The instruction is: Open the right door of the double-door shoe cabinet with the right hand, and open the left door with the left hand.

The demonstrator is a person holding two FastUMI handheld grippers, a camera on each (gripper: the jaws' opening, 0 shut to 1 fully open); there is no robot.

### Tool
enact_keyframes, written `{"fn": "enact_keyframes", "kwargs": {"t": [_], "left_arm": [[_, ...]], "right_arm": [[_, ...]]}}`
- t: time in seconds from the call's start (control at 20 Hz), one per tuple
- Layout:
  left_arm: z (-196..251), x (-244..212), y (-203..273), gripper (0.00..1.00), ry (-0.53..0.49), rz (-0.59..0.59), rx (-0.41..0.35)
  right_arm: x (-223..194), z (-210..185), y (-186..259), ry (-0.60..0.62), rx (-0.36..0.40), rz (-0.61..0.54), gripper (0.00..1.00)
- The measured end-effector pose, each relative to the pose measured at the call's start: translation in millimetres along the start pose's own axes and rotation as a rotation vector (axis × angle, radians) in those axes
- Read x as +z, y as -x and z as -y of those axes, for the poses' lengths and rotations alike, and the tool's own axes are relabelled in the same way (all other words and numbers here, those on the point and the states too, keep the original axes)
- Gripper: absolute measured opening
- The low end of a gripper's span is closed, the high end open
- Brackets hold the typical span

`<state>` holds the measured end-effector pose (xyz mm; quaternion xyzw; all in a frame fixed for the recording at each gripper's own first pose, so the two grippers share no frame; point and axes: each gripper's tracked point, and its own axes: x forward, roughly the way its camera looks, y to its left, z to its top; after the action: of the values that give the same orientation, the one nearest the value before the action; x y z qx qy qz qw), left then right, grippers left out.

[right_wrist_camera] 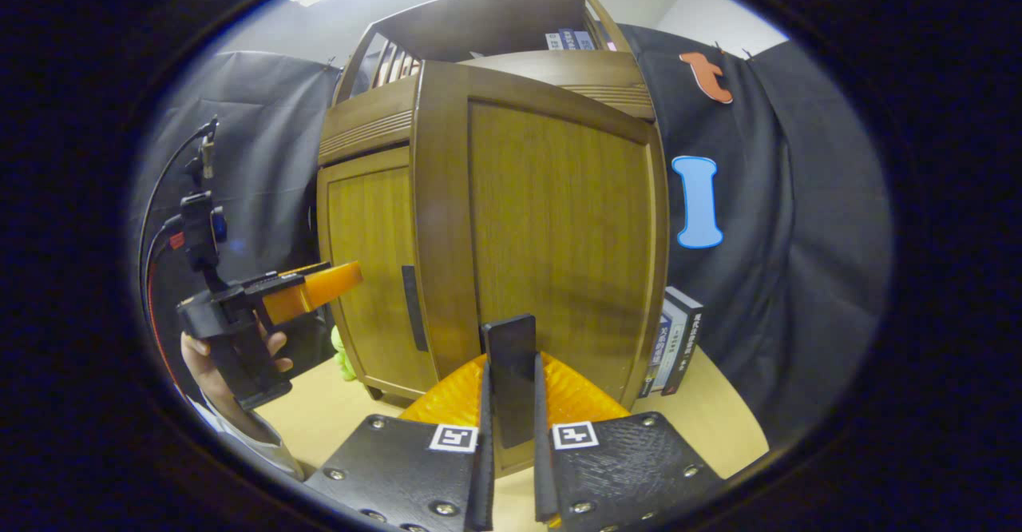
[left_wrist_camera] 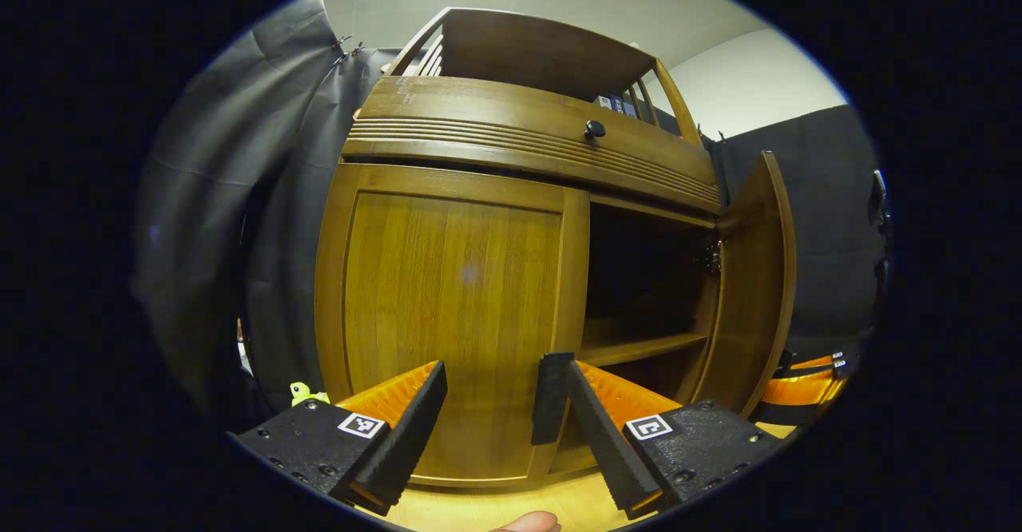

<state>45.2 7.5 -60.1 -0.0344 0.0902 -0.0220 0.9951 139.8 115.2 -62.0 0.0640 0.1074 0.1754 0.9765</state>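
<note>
Right tool (right_wrist_camera: 509, 428) clamped on right door's handle (right_wrist_camera: 511, 376), door (right_wrist_camera: 559, 228) swung open. Left tool (left_wrist_camera: 499, 420) fingers apart, left door (left_wrist_camera: 451, 308) shut, dead ahead at 12 o'clock; its upright handle (left_wrist_camera: 552, 396) at 1 o'clock, just inside right finger. Left hand nearer.
</note>
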Motion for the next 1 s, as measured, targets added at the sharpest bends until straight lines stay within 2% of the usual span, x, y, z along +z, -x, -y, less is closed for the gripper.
{"fn": "enact_keyframes", "kwargs": {"t": [0.1,0.15,0.35,0.7,0.75,0.8,0.85,0.9,0.95,1.0], "left_arm": [[-1,-2,-1,0.91,0.001,-0.005,0.004],[0,-3,-1,0.94,0.001,-0.009,0.004],[3,-5,-1,0.94,-0.006,-0.012,0.004],[12,-9,-5,0.94,-0.033,-0.017,-0.01],[14,-9,-6,0.94,-0.036,-0.019,-0.012],[14,-11,-7,0.88,-0.042,-0.021,-0.014],[15,-12,-7,0.94,-0.048,-0.023,-0.012],[16,-14,-8,0.94,-0.053,-0.026,-0.012],[16,-14,-9,0.94,-0.059,-0.027,-0.011],[16,-15,-9,0.94,-0.063,-0.028,-0.009]], "right_arm": [[0,8,11,0.004,-0.025,0.002,0.2],[0,11,14,0.004,-0.038,0.004,0.19],[-2,23,26,-0.012,-0.094,0.001,0.19],[-4,49,46,0.0,-0.147,0.002,0.19],[-4,57,48,0.007,-0.166,0.003,0.19],[-5,67,51,0.017,-0.196,0.001,0.19],[-8,77,54,0.018,-0.224,0.001,0.19],[-11,85,56,0.032,-0.234,0.0,0.19],[-13,109,56,0.084,-0.31,0.002,0.19],[-19,123,54,0.092,-0.325,0.013,0.19]]}}
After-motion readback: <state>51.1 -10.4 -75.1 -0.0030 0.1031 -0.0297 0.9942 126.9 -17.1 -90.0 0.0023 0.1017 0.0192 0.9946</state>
